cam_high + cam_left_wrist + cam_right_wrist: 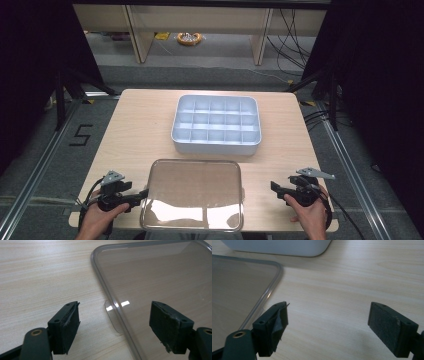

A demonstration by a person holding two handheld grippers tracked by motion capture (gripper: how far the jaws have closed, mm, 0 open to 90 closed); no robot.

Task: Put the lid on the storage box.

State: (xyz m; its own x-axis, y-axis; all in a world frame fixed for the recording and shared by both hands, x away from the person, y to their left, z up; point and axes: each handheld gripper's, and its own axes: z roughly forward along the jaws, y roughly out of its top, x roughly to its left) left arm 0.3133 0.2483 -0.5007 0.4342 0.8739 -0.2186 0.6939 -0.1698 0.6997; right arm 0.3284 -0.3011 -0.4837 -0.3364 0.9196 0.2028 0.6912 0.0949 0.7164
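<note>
A clear plastic lid [192, 192] lies flat at the front of the wooden table [135, 130]. Behind it stands a white tray [216, 125] divided into several small compartments. My left gripper [141, 195] is at the lid's left edge. In the left gripper view it [115, 325] is open, its jaws on either side of the lid's rim [113, 300] and small tab [111, 315]. My right gripper [276, 187] hovers open to the right of the lid, apart from it. In the right gripper view it [328, 327] has bare table between its jaws, with the lid's corner [275, 267] to the left.
The white tray's near wall [279, 246] runs along the top of the right gripper view. Bare wood [290, 135] lies on both sides of the tray. Beyond the table are floor, desk legs and cables [292, 35].
</note>
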